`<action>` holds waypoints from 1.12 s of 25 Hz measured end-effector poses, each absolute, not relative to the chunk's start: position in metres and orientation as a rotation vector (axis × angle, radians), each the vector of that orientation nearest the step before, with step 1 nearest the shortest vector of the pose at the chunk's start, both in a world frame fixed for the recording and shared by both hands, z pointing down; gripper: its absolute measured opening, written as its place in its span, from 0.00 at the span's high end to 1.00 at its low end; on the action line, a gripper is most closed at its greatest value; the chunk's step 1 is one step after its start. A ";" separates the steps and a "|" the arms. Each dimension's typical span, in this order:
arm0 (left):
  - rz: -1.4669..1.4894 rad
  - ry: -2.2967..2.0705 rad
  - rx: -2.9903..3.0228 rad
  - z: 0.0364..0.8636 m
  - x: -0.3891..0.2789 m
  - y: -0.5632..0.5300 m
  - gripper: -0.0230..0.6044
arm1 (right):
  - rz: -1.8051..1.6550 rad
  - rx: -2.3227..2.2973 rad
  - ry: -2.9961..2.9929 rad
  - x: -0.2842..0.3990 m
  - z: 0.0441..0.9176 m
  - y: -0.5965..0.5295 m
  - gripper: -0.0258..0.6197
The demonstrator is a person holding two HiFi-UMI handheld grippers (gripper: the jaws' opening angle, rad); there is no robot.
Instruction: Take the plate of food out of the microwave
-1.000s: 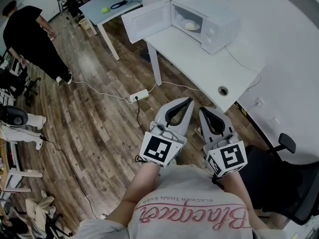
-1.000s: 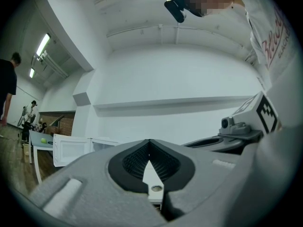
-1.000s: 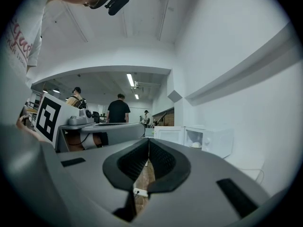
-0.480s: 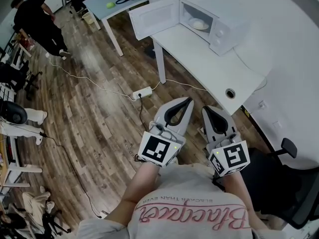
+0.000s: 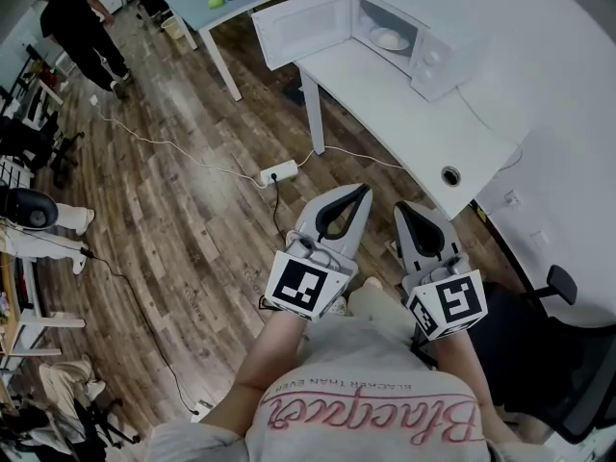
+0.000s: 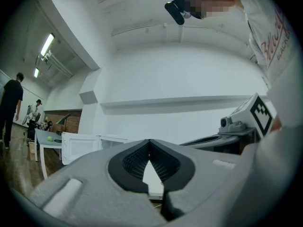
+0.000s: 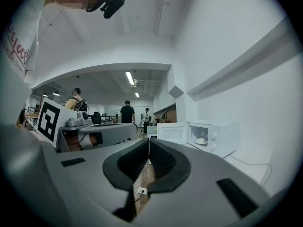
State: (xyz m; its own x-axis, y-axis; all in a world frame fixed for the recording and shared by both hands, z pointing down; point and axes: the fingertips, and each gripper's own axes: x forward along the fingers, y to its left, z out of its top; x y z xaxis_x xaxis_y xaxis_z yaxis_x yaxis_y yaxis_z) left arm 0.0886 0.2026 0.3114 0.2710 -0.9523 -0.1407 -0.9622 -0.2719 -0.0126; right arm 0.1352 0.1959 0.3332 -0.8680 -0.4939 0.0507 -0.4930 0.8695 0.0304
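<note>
Standing well back from the desk (image 5: 414, 123), the person holds both grippers level and close to the body, side by side, pointed toward the microwave (image 5: 430, 54) at the desk's far end. The left gripper (image 5: 360, 193) has its jaws pressed together at the tips with nothing between them, and the right gripper (image 5: 402, 210) is the same: tips meeting, empty. That carry looks like a resting posture for the approach, since nothing is within reach to grasp. The microwave's door (image 5: 302, 27) is swung fully open to the left, which leaves the cavity free from the front. The plate (image 5: 390, 38) sits inside on the cavity floor with a pale mound of food on it, untouched. The right gripper view shows it too, small, through the open front beside the control knobs. Judged from this, the task is at its start: the person has to cover the ground along the desk's edge, and the jaws would have to open before either can take the plate's rim. A power strip (image 5: 280, 173) and its cable lie on the floor between the person and the desk leg, something to step around on the way. A chair (image 5: 539, 345) stands at the right.
</note>
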 end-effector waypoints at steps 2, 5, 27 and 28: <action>0.153 1.844 -2.422 0.313 0.085 0.202 0.96 | -0.019 0.780 -2.983 0.132 0.334 0.195 0.94; 0.144 1.860 -2.414 0.316 0.078 0.197 0.96 | -0.010 0.766 -2.984 0.127 0.338 0.189 0.94; 0.091 1.987 -2.312 0.317 0.018 0.129 0.96 | 0.052 0.690 -3.020 0.079 0.343 0.100 0.94; 0.086 1.986 -2.311 0.317 0.016 0.125 0.96 | 0.059 0.686 -3.022 0.077 0.343 0.095 0.94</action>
State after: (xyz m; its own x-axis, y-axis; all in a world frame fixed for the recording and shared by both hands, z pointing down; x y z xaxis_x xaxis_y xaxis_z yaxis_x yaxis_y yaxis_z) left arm 0.0162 0.1249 0.3166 0.1516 -0.9830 -0.1037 -0.9883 -0.1488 -0.0340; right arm 0.0766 0.0955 0.3435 -0.9011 -0.4308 0.0492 -0.4324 0.9012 -0.0281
